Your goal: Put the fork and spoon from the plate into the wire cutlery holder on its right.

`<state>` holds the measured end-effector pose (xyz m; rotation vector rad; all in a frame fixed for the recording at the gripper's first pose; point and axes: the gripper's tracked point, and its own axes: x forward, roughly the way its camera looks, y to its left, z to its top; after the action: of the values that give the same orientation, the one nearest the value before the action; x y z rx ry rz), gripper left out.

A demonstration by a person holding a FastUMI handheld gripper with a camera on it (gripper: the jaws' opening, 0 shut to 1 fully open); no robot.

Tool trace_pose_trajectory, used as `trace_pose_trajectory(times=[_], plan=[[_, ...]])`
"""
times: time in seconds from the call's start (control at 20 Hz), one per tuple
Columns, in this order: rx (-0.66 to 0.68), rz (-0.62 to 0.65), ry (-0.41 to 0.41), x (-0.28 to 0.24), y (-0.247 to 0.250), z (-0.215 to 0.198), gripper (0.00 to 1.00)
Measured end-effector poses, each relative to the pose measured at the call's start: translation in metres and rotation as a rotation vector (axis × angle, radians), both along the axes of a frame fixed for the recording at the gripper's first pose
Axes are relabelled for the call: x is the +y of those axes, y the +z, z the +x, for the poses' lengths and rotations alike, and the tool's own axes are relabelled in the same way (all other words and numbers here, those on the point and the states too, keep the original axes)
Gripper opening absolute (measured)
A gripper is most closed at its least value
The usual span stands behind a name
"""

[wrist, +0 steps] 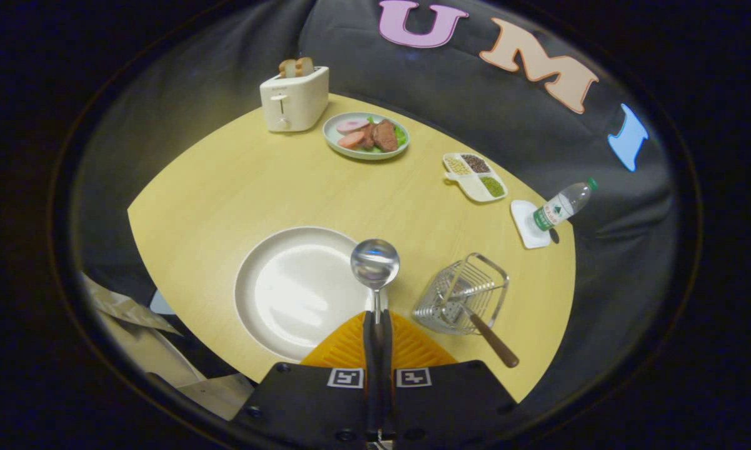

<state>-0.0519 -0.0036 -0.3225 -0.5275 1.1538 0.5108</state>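
The fork with the brown wooden handle (485,334) already stands in the silver wire cutlery holder (462,294), its handle leaning out toward the camera, so I judge that half of the task is done. The shiny metal spoon (375,265) is left: the hand-held gripper (377,325) has its two orange fingers closed tight on the spoon's thin handle, and the bowl of the spoon points up, above the right rim of the empty round white plate (291,290). The holder is just to the right of the fingers, near the plate.

The bench (225,187) is a pale yellow wooden top. Farther away it carries a white toaster with bread (293,97), a plate of meat and vegetables (367,134), a divided dish of grains (474,176) and a clear water bottle (563,205) (on a white coaster). Black cloth closes the booth behind.
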Motion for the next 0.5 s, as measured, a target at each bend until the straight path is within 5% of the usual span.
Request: trace_pose_trajectory(times=[0.5], plan=[[0.049, -0.080, -0.022, -0.059, 0.008, 0.031, 0.05]])
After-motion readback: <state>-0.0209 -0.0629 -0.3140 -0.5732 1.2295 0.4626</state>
